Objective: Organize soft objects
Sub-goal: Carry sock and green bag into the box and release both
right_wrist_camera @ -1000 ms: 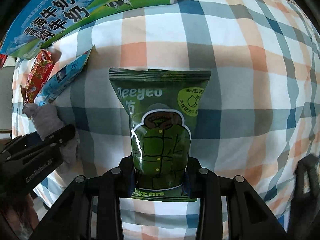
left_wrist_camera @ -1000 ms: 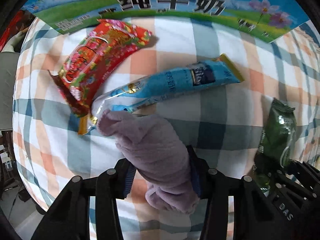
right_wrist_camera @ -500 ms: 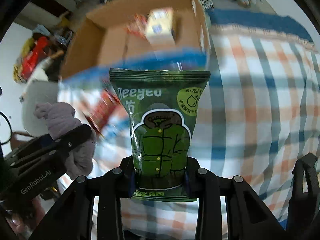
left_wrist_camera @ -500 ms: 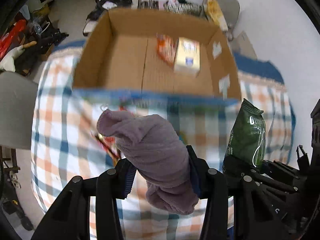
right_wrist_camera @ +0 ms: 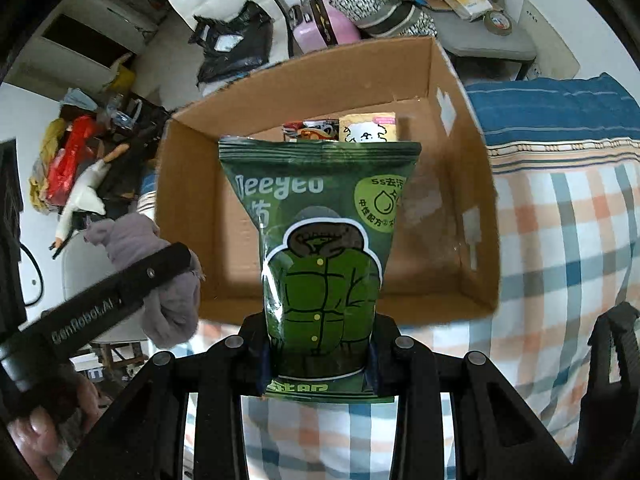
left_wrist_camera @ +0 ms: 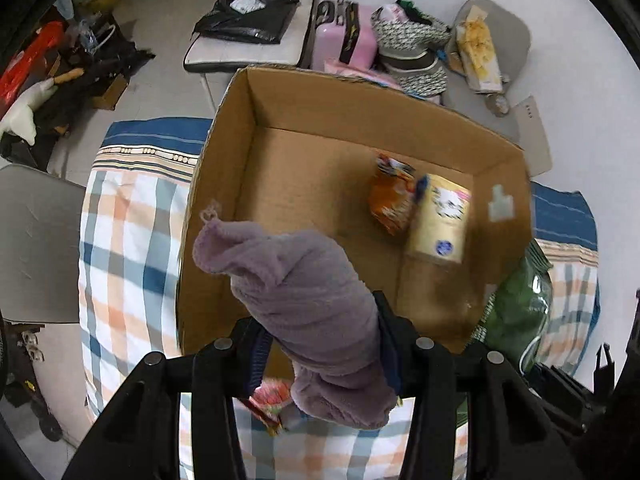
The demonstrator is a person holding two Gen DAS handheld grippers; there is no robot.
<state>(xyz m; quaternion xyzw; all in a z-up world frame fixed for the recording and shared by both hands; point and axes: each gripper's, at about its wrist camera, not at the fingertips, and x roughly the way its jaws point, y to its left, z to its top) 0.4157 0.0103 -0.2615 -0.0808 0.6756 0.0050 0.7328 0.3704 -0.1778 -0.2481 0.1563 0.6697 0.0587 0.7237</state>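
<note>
The bed with its checked sheet is the biggest thing, and a brown box sits open on top of it. Both claws are held up high in the air, in front of the box and looking down into it.

The left claw is squeezed tight on a purple sock. The sock sticks up and forward from the fingers, and its end droops to the left, over the near wall of the box. The right wrist view shows the left claw coming in from the left, tilted up, with the sock bunched at its tip.

The right claw is squeezed tight on the bottom of a green pack. The pack stands straight up in front of the box. The left wrist view shows the pack off to the right, by the box's near right corner.

Inside the box, at the far right, an orange bag lies touching a yellow pack.

A red bag peeks out on the sheet, under the left claw.

One second ago both claws were low over the sheet, with only the box's printed side in view. Half a second ago they were up, with the box farther off. Now the box is closer and fills more of both views. Both grips are the same as before.
</note>
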